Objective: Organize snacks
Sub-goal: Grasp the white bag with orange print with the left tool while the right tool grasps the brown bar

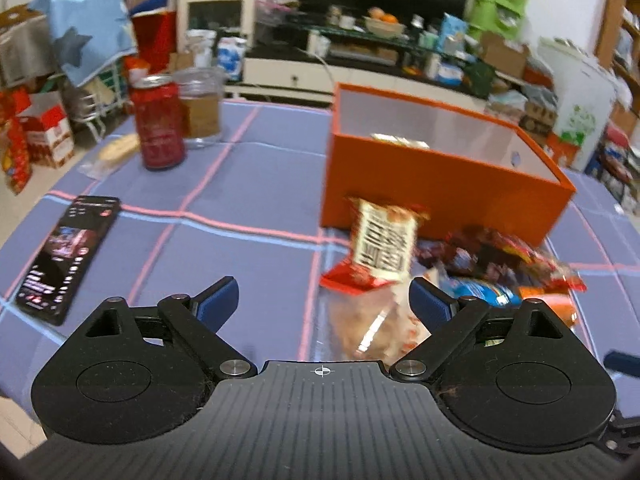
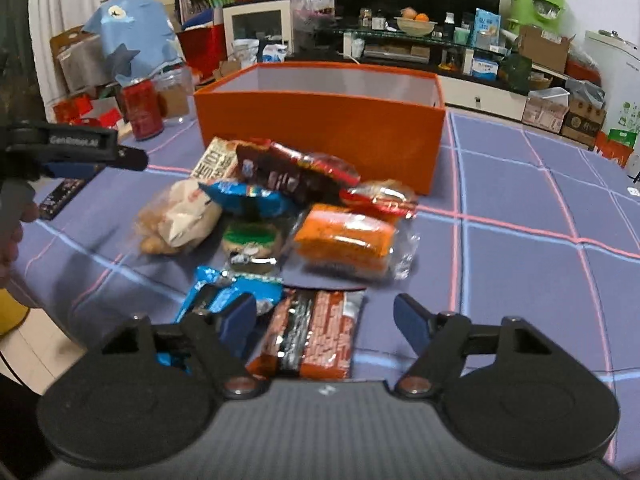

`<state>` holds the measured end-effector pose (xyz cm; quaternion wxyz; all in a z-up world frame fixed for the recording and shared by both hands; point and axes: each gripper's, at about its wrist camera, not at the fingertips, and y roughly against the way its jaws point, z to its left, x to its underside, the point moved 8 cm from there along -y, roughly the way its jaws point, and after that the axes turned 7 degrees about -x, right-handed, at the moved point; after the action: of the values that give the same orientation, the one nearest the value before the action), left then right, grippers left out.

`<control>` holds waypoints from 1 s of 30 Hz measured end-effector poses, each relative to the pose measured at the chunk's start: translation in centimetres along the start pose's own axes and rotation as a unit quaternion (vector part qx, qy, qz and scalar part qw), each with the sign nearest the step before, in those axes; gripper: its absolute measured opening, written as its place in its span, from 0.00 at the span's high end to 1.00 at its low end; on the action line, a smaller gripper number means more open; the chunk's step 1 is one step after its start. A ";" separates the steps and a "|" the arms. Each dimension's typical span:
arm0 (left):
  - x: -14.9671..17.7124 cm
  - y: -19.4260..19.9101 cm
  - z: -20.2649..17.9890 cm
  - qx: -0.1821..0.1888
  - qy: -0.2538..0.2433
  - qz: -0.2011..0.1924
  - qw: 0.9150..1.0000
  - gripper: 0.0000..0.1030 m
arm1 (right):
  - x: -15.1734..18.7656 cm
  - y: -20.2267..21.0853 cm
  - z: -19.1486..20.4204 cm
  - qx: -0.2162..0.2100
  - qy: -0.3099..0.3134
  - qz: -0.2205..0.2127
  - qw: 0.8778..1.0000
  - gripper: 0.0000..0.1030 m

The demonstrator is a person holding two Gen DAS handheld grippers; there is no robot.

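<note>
An orange box stands open on the purple checked tablecloth, with one packet lying inside. In front of it is a pile of snacks. My left gripper is open above the cloth; a clear bag of pale snacks lies by its right finger, and a white-and-red packet stands just beyond. My right gripper is open too, low over an orange-and-silver packet that lies between its fingers untouched. A blue packet lies at its left finger. The left gripper shows side-on at the left edge of the right wrist view.
The pile also holds an orange packet, a blue bag and a dark red packet. A red can, a glass jar, a wrapped bun and a phone sit at the left of the table.
</note>
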<state>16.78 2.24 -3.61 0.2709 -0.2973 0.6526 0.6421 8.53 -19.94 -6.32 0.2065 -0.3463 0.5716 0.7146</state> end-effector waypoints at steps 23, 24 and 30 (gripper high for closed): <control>2.0 -3.2 -3.2 0.018 -0.006 0.047 0.999 0.20 | 1.8 -4.0 0.2 0.005 -0.013 0.062 0.998 0.26; 2.1 -3.5 -3.3 0.015 -0.009 0.049 0.999 0.19 | 1.8 -4.0 0.3 0.007 -0.009 0.062 0.998 0.26; 3.2 -5.0 -3.9 0.023 -0.004 0.085 0.996 0.19 | 1.8 -4.1 0.3 0.007 -0.007 0.060 0.998 0.26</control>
<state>18.42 -1.76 -9.24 0.2251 -0.2320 0.6887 0.6490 10.10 -18.77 -10.33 0.1693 -0.3047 0.5952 0.7240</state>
